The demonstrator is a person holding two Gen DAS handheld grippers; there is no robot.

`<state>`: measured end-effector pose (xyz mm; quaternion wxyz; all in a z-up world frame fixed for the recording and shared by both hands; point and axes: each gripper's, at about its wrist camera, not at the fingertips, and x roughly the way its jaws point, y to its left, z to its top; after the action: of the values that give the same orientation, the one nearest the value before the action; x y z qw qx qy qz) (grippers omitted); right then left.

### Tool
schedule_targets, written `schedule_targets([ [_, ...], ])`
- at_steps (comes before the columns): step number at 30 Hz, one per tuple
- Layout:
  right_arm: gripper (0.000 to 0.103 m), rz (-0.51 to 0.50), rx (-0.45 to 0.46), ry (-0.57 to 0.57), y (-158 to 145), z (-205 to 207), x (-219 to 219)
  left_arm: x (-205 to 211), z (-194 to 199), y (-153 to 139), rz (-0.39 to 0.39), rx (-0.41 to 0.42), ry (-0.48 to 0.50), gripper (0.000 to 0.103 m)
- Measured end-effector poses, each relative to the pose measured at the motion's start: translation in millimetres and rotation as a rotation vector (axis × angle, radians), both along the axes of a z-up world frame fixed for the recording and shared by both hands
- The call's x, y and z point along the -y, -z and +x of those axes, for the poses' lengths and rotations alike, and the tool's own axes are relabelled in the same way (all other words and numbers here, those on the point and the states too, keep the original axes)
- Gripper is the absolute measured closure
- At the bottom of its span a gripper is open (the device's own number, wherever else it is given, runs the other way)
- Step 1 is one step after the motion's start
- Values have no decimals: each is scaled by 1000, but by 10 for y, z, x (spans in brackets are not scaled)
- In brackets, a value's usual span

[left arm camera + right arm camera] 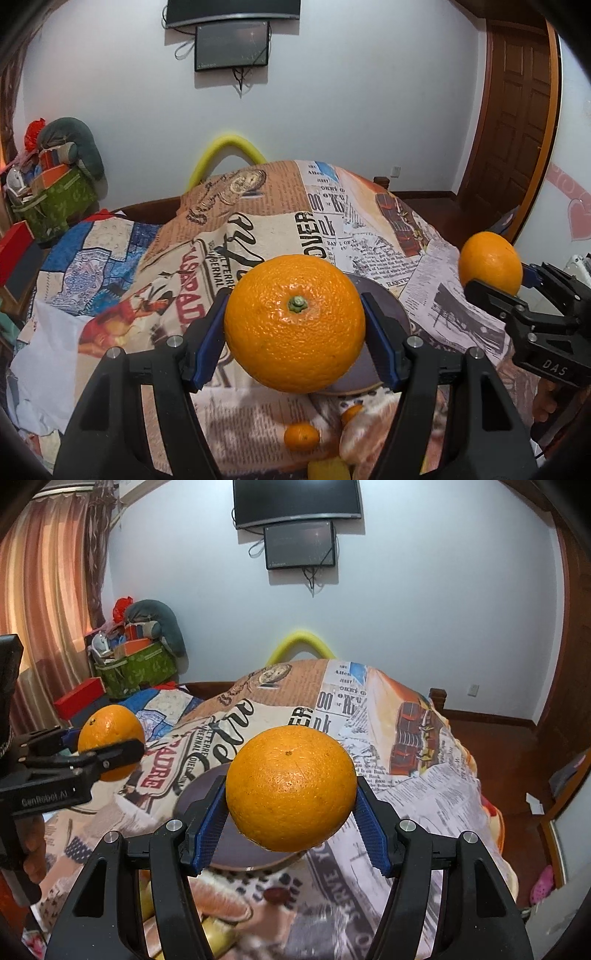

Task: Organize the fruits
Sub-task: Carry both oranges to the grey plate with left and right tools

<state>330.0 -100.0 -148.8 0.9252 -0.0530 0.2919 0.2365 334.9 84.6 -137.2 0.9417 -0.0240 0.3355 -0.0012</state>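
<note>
Held an orange (294,323) in left gripper (294,332), another orange (291,788) in right gripper (291,812); firm, round, slippery; clamped widest between pads.

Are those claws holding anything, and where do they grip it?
Yes. The left gripper and right gripper each squeeze an orange by its sides.

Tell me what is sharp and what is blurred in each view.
Left wrist view: held orange crisp, small fruit below it soft, door bowed by fisheye. Right wrist view: orange sharp, cloth print under the fingers smeared.
</note>
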Motion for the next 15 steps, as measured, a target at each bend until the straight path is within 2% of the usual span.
schedule_targets([
  [7, 41, -65, -18, -23, 191, 310, -170, -1, 406, 240, -10, -49, 2, 35],
  [15, 41, -125, -103, -66, 494, 679, -331, -4, 747, 538, 4, -118, 20, 35],
])
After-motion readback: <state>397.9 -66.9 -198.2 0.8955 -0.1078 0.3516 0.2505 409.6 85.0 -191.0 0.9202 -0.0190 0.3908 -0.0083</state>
